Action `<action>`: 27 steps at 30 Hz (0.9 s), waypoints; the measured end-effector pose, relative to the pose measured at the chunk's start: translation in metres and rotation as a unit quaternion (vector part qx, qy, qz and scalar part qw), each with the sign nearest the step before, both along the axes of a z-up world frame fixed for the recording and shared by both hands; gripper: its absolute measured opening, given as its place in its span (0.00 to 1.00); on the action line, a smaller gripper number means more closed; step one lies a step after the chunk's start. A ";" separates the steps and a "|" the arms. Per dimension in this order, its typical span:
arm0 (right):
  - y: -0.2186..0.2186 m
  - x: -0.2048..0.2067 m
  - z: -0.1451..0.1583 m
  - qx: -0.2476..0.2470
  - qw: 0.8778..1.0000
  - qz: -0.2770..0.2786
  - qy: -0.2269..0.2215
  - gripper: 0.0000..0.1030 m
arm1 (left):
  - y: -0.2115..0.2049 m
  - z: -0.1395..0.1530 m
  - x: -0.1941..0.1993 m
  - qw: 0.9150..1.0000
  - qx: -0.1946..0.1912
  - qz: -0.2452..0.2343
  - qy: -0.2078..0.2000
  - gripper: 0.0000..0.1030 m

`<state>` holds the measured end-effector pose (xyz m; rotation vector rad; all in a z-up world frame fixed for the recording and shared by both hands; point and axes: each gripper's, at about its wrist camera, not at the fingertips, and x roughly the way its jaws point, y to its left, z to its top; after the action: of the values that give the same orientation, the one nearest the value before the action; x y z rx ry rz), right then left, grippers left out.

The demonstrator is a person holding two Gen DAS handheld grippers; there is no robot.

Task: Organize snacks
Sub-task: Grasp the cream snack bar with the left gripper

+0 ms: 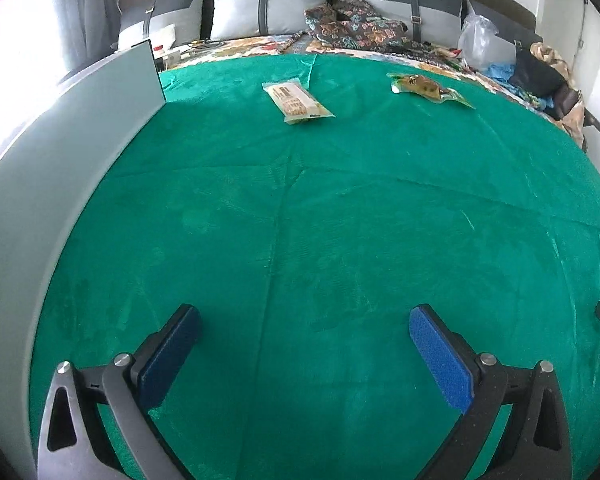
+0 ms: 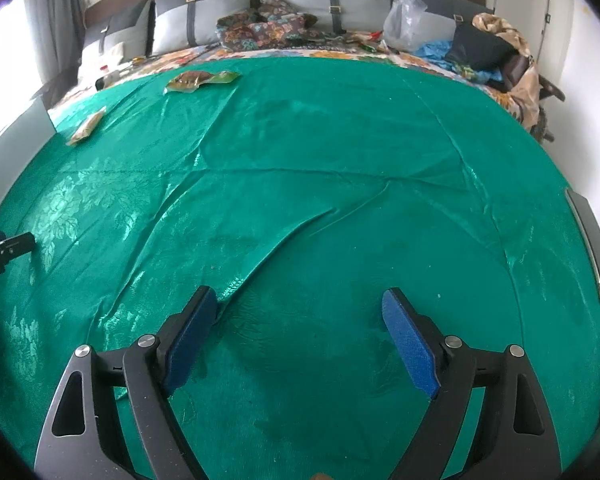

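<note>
A pale cracker packet point(image 1: 298, 102) lies far ahead on the green cloth point(image 1: 300, 220). A green and brown snack pouch point(image 1: 428, 87) lies to its right. Both also show in the right wrist view: the pouch point(image 2: 200, 79) at the far left, the packet point(image 2: 87, 126) further left. My left gripper point(image 1: 304, 312) is open and empty, low over the near cloth. My right gripper point(image 2: 300, 300) is open and empty over wrinkled cloth point(image 2: 300, 200). A grey box wall point(image 1: 60, 184) stands at the left.
Grey pillows point(image 1: 268, 4), patterned fabric point(image 1: 356, 24) and a clear plastic bag point(image 1: 480, 40) lie on the bed beyond the cloth. A dark-rimmed tray edge point(image 2: 592, 240) shows at the right. The other gripper's tip point(image 2: 4, 248) shows at the left edge.
</note>
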<state>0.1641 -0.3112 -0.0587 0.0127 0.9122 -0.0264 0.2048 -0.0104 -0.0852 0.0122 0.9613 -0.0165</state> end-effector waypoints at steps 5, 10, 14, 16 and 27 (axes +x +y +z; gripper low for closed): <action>0.000 0.000 0.000 0.000 1.000 0.000 0.000 0.85 | -0.001 -0.002 0.000 1.000 0.002 0.009 -0.002 1.00; 0.000 -0.001 0.000 0.001 1.000 0.000 0.001 0.85 | 0.001 0.002 0.013 0.999 -0.001 -0.004 0.049 1.00; 0.000 -0.001 0.000 0.000 1.000 -0.001 0.001 0.85 | 0.018 0.021 0.045 0.997 -0.052 -0.014 0.050 1.00; 0.000 -0.001 0.000 0.000 1.000 -0.001 0.001 0.85 | 0.025 0.036 0.073 0.996 -0.079 -0.017 0.046 0.99; 0.001 -0.001 0.000 0.000 1.000 -0.001 0.001 0.86 | 0.015 0.021 0.228 0.994 -0.065 0.025 0.085 0.84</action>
<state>0.1636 -0.3103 -0.0586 0.0147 0.9146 -0.0289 0.4324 0.0043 -0.0644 -0.1343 1.1293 -0.0347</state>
